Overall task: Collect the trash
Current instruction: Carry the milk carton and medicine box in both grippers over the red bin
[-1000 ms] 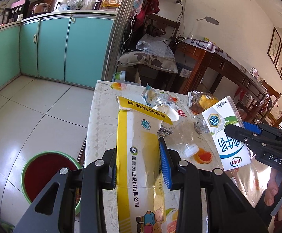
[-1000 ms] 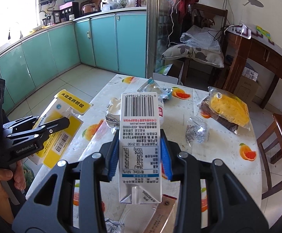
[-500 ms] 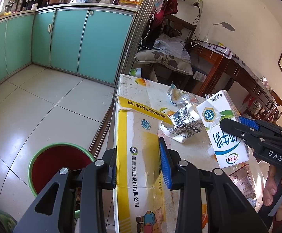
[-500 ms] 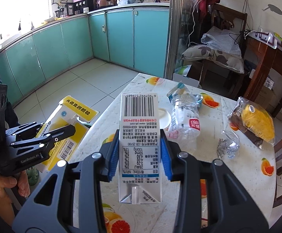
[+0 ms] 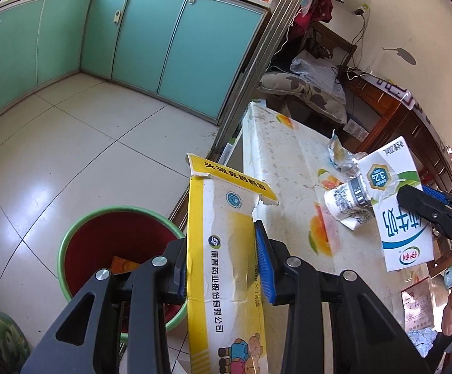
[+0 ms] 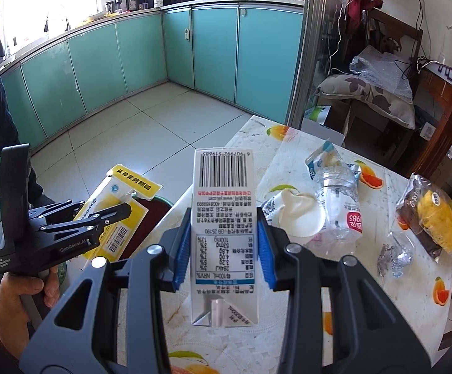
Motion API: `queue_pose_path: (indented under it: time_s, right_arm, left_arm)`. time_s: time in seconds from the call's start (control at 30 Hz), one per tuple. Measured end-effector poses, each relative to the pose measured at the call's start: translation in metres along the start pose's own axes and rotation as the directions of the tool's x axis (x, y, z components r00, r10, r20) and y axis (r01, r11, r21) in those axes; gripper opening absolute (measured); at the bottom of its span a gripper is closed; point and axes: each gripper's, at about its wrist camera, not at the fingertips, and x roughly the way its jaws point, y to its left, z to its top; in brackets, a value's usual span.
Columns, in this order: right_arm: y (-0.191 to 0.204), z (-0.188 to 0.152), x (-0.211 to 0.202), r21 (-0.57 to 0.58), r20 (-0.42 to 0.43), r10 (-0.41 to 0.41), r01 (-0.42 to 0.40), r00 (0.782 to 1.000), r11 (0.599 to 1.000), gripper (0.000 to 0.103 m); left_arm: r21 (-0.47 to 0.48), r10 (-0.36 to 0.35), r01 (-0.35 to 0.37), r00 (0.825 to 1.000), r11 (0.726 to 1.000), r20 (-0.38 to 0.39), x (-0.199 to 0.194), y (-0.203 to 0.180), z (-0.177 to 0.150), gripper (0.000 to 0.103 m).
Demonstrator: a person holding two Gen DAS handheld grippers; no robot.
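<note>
Cardboard, thin and already torn along its top flap, made up the yellow medicine box (image 5: 223, 255); the left tongs (image 5: 223, 258) were clamped on its two long sides, about midway along its length, and held it out past the counter (image 5: 291, 168) edge, above and just beside the red bin (image 5: 113, 243) with the green rim on the floor. Judged light and empty; the walls would crush under a hard squeeze, so a grip across the narrow faces near a folded edge, as taken, seemed the soundest.

The right tongs (image 6: 224, 243) were clamped on the milk carton (image 6: 224, 227), pads against its two side panels, carton upright with the barcode end away from the camera; it hung over the near part of the counter, well short of the bin. Coated board, judged stiff enough while its corners held, somewhat slick on the printed faces; whether any liquid remained inside could not be told, so weight was uncertain.

Left on the counter: a crumpled paper cup (image 6: 297, 215), a crushed clear plastic bottle (image 6: 339, 208), a scrap of foil wrapper (image 6: 394, 255), and a packaged yellow snack (image 6: 435, 218). All were judged light; the bottle springy and smooth, best taken across its flattened body; the cup soft, best pinched at the rim.
</note>
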Motion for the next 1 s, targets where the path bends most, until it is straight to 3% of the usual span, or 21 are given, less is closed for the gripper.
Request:
queue_pose_path:
  time_s: [0.3, 0.5, 1.0]
  right_arm:
    - [0.016, 0.007, 0.026, 0.001, -0.038, 0.041, -0.041, 0.998, 0.999, 0.037]
    - [0.032, 0.01, 0.039, -0.023, -0.066, 0.052, -0.053, 0.996, 0.998, 0.037]
    - [0.083, 0.019, 0.084, -0.075, -0.177, 0.133, -0.148, 0.975, 0.986, 0.037]
  left_arm:
    - [-0.039, 0.066, -0.067, 0.998, 0.997, -0.022, 0.018, 0.029, 0.003, 0.033]
    - [-0.067, 0.176, -0.178, 0.984, 0.982, -0.039, 0.027, 0.053, 0.006, 0.033]
    - [-0.122, 0.202, -0.213, 0.975, 0.969, -0.096, 0.039, 0.083, 0.001, 0.033]
